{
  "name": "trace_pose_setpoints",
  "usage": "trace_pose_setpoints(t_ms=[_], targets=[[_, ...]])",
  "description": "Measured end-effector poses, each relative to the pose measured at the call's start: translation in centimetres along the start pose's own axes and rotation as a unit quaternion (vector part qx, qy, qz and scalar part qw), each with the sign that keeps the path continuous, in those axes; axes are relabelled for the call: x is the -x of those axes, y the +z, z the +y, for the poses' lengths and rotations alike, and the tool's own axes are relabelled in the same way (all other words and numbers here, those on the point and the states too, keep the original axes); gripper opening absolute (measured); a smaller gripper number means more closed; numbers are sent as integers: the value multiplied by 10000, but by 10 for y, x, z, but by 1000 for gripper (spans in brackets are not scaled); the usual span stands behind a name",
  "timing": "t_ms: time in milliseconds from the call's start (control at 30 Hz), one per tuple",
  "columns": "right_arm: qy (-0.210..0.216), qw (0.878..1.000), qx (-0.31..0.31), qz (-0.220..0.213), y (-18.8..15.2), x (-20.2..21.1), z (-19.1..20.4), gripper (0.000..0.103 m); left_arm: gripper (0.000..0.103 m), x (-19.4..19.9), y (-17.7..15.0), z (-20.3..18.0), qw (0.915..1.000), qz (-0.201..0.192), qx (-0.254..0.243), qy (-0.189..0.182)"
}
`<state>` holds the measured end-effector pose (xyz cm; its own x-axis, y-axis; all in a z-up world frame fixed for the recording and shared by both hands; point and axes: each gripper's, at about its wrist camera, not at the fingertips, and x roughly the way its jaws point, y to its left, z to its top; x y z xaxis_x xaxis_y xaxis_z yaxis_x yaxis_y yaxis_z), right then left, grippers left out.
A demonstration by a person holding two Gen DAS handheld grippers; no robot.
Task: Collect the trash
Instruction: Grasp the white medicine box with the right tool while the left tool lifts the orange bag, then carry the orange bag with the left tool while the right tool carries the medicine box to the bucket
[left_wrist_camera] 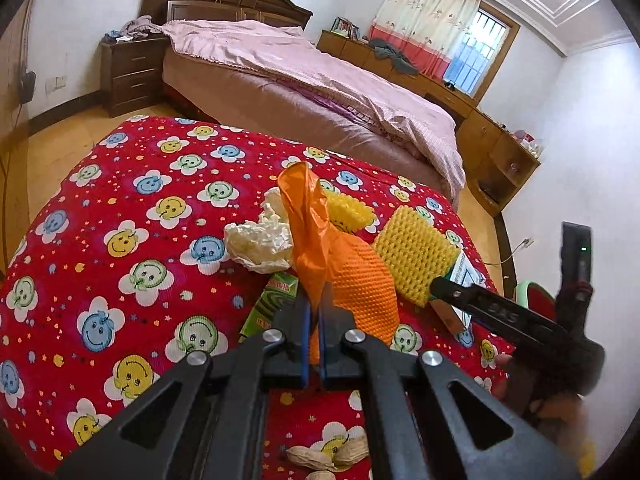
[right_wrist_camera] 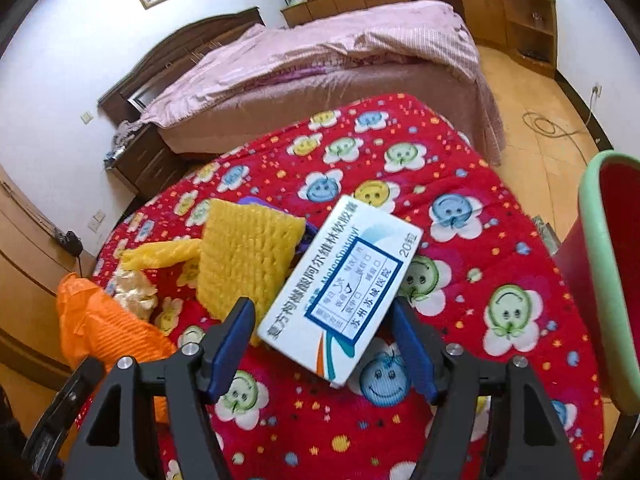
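White medicine box (right_wrist_camera: 340, 300) lies diagonal between spread right fingers (right_wrist_camera: 234, 334); left fingers (left_wrist_camera: 306, 316) clamp orange bag (left_wrist_camera: 310, 236).

A white medicine box (right_wrist_camera: 340, 300) lies tilted at frame centre – beside it, to the left, a yellow foam net (right_wrist_camera: 244, 256). Far left: an orange bag (left_wrist_camera: 320, 240) and crumpled tissue (left_wrist_camera: 260, 244).

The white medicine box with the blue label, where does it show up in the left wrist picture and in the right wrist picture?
Left wrist view: the white medicine box peeks out right of centre, mostly hidden by the flat yellow foam net and the right gripper.
Right wrist view: the box lies at centre, between the right gripper's open jaws.
Shared landmark: the flat yellow foam net, overlapping the box's edge in both views.
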<state>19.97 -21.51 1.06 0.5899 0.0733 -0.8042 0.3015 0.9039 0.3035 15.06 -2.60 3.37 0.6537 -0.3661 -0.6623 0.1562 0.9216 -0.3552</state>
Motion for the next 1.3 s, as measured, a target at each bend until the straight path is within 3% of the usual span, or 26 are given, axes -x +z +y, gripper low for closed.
trace_pose_setpoints(t_ms=[333, 700, 1033, 1300], targets=[[4, 9995, 297, -102, -9, 2, -1, 71, 1, 5, -2, -1, 9999, 12, 59, -132], [345, 9978, 450, -350, -36, 56, -12, 71, 1, 32, -4, -28, 9987, -150, -190, -453], [463, 9971, 195, -568, -60, 105, -47, 71, 1, 59, -11, -68, 9945, -283, -661, -766], [295, 9967, -114, -753, -74, 136, -85, 71, 1, 57, -15, -105, 9888, -103, -913, -1174]])
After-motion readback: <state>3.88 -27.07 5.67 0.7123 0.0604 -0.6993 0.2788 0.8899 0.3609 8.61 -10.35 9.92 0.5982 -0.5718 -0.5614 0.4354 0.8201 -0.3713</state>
